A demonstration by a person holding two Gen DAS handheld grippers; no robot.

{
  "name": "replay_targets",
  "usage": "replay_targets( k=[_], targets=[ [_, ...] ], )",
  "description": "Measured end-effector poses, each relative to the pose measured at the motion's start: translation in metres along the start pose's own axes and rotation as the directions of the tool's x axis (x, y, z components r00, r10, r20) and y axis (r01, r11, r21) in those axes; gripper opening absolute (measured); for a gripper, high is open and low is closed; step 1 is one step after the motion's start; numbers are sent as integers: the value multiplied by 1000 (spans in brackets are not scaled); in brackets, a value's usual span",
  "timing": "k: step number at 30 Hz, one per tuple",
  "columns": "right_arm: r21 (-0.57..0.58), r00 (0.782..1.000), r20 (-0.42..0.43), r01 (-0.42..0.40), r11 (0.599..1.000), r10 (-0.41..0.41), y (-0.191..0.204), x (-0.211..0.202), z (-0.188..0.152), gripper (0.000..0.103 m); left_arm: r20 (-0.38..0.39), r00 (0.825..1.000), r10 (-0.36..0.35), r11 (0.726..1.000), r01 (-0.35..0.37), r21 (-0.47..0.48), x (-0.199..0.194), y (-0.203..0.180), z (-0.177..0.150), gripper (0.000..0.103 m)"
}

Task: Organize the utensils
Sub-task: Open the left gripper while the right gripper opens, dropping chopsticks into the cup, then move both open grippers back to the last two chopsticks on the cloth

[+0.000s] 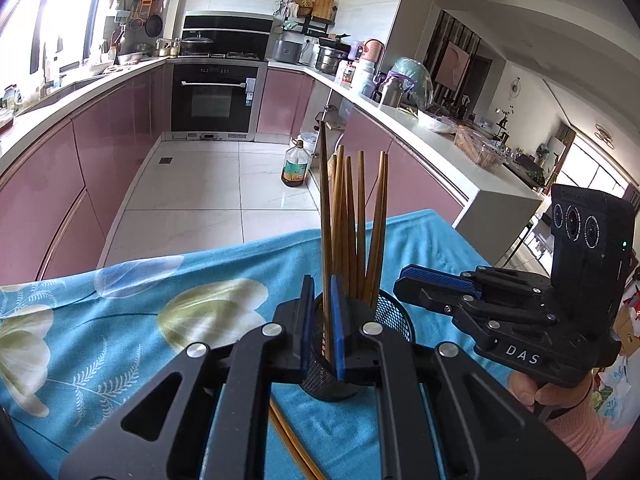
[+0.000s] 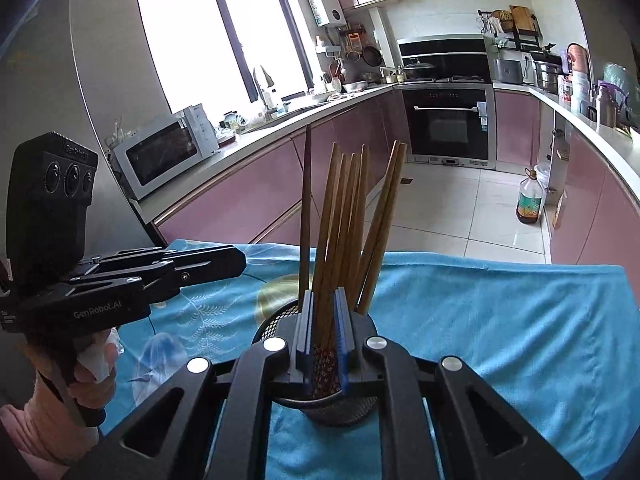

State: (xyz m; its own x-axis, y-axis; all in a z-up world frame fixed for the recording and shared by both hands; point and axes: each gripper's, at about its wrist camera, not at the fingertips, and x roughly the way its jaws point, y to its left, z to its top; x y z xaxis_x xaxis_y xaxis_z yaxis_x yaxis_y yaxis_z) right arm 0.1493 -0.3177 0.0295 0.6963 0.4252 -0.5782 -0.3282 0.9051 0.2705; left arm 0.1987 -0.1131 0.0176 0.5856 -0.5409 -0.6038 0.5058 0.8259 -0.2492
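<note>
A black mesh holder [image 1: 394,322] stands on the blue flowered cloth [image 1: 120,320] with several brown chopsticks [image 1: 352,224] upright in it. My left gripper [image 1: 323,292] is nearly shut around one chopstick [image 1: 325,200] standing in the holder. My right gripper [image 2: 325,308] is closed on a bunch of chopsticks [image 2: 340,220] over the holder [image 2: 264,330]. The right gripper also shows in the left wrist view [image 1: 408,280], beside the holder. The left gripper shows in the right wrist view [image 2: 236,260], and the single chopstick [image 2: 306,208] stands left of the bunch.
One loose chopstick [image 1: 292,444] lies on the cloth under my left gripper. The table's far edge drops to a tiled floor with an oil bottle [image 1: 296,166]. Pink kitchen cabinets [image 1: 80,152] and counters run along both sides.
</note>
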Motion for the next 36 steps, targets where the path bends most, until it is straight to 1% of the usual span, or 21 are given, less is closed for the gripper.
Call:
replay_targets(
  k=[2,5,10,12,15,18,23,25,28,30,36],
  targets=[
    [0,1000,4,1,1000,-1,1,-2,-2,22,7,1000,5,1000,-5,-10,-1,2,-5,12],
    [-13,1000,7,0,1000,0,6,-4,-6,23,27,999,44,999,-44,-7,-7,5,-15,20],
    [-32,1000,22,-21,999,21,14,-13,-12,31,52,994,93,996,-93,-14,-19,11,-33,37],
    [-42,999,25,-30,999,31,19,-17,-15,32,53,992,110,994,-110,-17,-23,13,-42,39],
    [-75,998,22,-55,996,56,30,-22,-22,35,38,991,128,991,-127,-33,-26,19,-57,40],
    [-112,997,-7,-81,990,80,42,-21,-33,38,14,989,145,989,-144,-46,-27,27,-72,41],
    [-141,991,-109,-98,985,83,56,-1,-61,39,-30,985,171,982,-173,-76,-25,43,-100,42],
    [-123,983,-155,-113,986,94,58,11,-72,39,-50,982,184,979,-187,-85,-23,48,-110,42],
    [-96,972,-216,-116,989,93,60,27,-87,39,-79,978,195,975,-202,-94,-21,55,-126,43],
    [-87,966,-242,-117,989,93,62,34,-98,39,-89,976,199,973,-208,-100,-20,58,-133,43],
    [-109,960,-274,-88,990,55,72,42,-113,39,-99,974,205,970,-215,-110,-23,59,-142,45]
  ],
)
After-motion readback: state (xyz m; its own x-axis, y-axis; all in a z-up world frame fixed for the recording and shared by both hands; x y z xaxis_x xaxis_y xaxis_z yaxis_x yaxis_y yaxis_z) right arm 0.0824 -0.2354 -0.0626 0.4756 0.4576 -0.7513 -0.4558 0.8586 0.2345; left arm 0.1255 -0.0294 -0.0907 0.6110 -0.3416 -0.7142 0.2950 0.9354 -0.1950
